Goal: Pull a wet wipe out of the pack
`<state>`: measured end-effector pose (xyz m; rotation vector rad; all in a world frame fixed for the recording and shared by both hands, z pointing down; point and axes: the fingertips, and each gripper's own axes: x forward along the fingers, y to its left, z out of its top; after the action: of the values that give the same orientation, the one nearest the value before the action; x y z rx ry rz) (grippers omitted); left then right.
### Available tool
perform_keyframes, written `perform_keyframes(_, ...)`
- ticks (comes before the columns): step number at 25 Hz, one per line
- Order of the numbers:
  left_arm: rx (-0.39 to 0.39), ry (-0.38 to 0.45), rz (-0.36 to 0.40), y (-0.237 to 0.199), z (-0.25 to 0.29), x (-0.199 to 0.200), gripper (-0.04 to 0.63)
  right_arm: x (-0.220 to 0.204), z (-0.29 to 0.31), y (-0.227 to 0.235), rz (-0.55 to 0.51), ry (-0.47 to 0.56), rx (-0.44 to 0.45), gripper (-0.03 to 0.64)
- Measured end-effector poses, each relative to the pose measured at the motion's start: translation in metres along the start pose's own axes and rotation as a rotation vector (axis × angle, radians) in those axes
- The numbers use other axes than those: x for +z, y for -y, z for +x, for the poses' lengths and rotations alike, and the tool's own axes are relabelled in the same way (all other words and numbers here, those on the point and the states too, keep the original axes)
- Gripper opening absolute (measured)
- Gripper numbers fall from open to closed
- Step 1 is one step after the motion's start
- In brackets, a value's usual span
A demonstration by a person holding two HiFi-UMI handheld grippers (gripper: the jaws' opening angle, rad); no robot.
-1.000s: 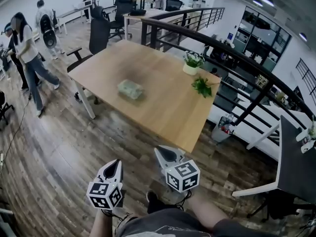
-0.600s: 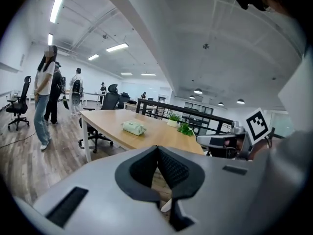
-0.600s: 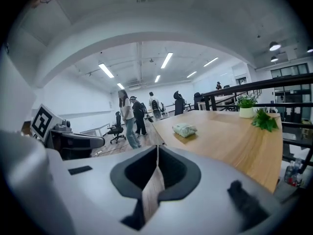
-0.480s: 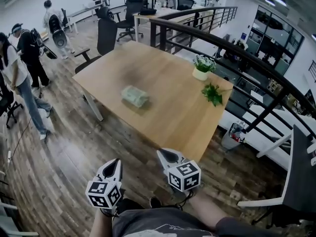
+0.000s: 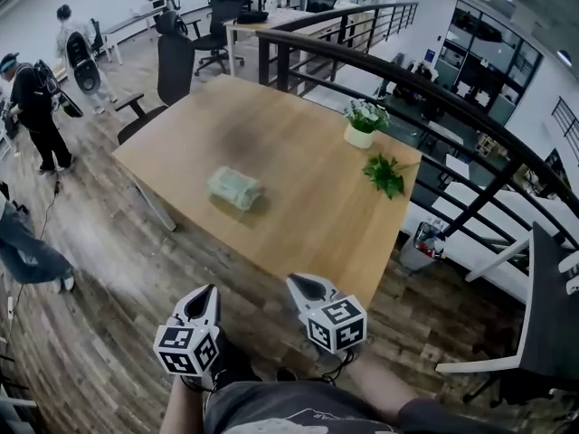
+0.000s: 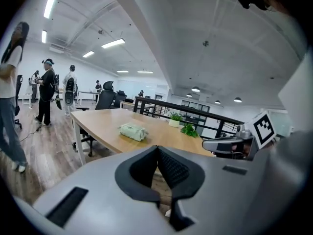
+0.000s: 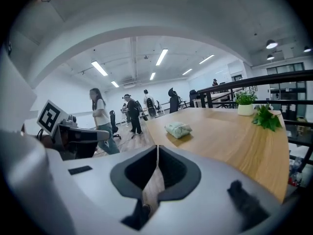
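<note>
Right now the left gripper (image 5: 207, 292) and right gripper (image 5: 301, 285) are both closed tight, holding nothing, short of the bench (image 5: 317, 215). The wipe pack (image 5: 234, 188) lies mid-bench, well apart. Reaching comes first, I think; then one gripper must open.

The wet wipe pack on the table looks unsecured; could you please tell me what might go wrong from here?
1. The wet wipe pack lies loose on the table, so pulling a wipe may lift or drag the whole pack unless one gripper pins it.
2. The left gripper and right gripper are both shut and short of the table edge; arriving shut, they might shove the pack rather than grip it.
</note>
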<state>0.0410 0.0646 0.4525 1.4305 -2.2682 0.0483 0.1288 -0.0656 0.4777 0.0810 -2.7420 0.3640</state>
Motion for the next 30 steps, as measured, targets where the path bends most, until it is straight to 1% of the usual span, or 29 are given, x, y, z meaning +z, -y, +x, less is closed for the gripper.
perform_keyframes(8,-0.076,-0.017,0.018,-0.059,0.061,0.029,0.012,0.024,0.072,0.020,0.024,-0.003,-0.082,0.026)
perform_keyframes(14,-0.145,-0.035,0.020,-0.123,0.097,0.065,0.012,0.068,0.130,0.018,-0.005,0.022,-0.157,0.026)
perform_keyframes(17,-0.184,-0.045,0.046,-0.145,0.116,0.080,0.012,0.079,0.154,0.025,0.021,0.018,-0.209,0.026)
perform_keyframes(20,-0.229,-0.060,0.062,-0.164,0.130,0.089,0.014,0.081,0.177,0.026,0.057,0.005,-0.252,0.026)
perform_keyframes(26,-0.328,-0.092,0.093,-0.195,0.155,0.094,0.014,0.077,0.217,0.023,0.079,-0.033,-0.329,0.026)
perform_keyframes(30,-0.405,-0.117,0.150,-0.205,0.164,0.093,0.012,0.067,0.232,0.020,0.107,-0.070,-0.372,0.026)
